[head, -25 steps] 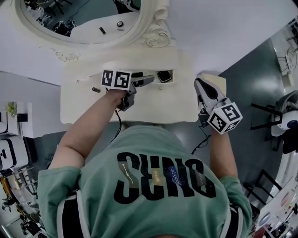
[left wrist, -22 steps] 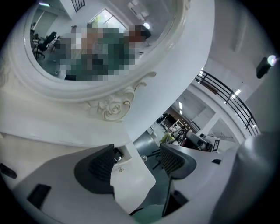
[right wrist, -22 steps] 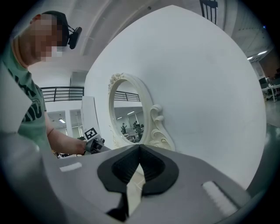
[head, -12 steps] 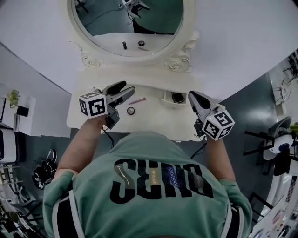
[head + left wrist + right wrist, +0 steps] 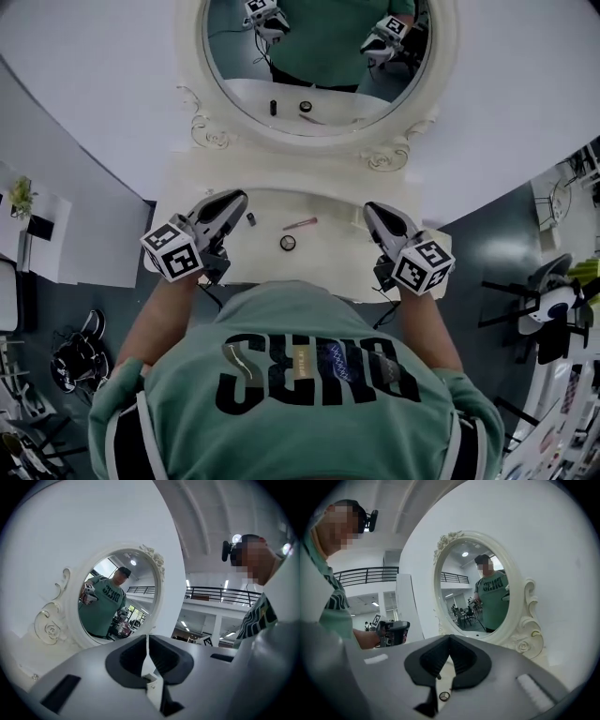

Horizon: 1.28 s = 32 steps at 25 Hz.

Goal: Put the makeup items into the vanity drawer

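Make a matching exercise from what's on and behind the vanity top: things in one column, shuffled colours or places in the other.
Things:
1. small tube
2. pencil
3. round compact
4. mirror frame

Descriptions:
a. pink
b. white, ornate
c. nearest the front edge of the vanity top
d. dark, furthest left of the three makeup items

Pairs: 1-d, 2-a, 3-c, 4-b

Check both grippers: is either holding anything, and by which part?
Nothing is held. The left gripper is closing its jaws with nothing between them; the right gripper has its jaws together, empty.
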### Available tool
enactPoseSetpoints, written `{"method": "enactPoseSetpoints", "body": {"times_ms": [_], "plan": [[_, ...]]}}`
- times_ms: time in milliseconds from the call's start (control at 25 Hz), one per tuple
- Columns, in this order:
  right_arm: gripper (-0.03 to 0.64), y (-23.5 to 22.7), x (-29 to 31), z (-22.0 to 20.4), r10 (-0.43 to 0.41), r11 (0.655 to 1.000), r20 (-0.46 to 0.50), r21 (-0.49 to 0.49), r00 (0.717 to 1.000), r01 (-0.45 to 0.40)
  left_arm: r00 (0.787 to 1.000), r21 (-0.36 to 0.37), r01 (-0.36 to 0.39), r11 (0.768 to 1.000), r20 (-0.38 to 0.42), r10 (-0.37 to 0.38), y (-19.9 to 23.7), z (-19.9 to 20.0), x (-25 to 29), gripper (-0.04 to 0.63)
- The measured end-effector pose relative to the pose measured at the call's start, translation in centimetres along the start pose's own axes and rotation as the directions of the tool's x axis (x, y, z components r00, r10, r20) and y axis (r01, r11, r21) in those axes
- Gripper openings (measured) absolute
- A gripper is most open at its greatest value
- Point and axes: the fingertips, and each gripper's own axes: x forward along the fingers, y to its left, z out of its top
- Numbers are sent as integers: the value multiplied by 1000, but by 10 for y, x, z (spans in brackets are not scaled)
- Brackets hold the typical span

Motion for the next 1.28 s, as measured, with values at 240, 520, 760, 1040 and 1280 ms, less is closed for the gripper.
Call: {"method": "enactPoseSetpoints", "body": {"times_ms": [240, 520, 760, 1040, 1280], "plan": [[9, 21, 24, -6, 43, 999, -28, -21, 999, -44, 999, -2, -36, 999, 3, 36, 16, -15, -14, 3], [8, 9, 12, -4, 22, 999, -32, -32, 999, -23, 999, 41, -34, 999, -3, 34, 7, -18, -6, 3], [6, 6, 8, -3, 14, 995, -49, -93, 999, -19, 999, 73, -33, 997, -4, 33, -4, -18, -2, 3], [6, 4, 2, -4, 18, 995, -50, -98, 999, -23, 999, 78, -40, 996, -13, 41, -7, -19, -1, 5], [6, 6, 0, -8, 25, 994, -57, -103, 998, -31, 999, 75, -44, 996, -18, 46, -7, -21, -2, 5]]}}
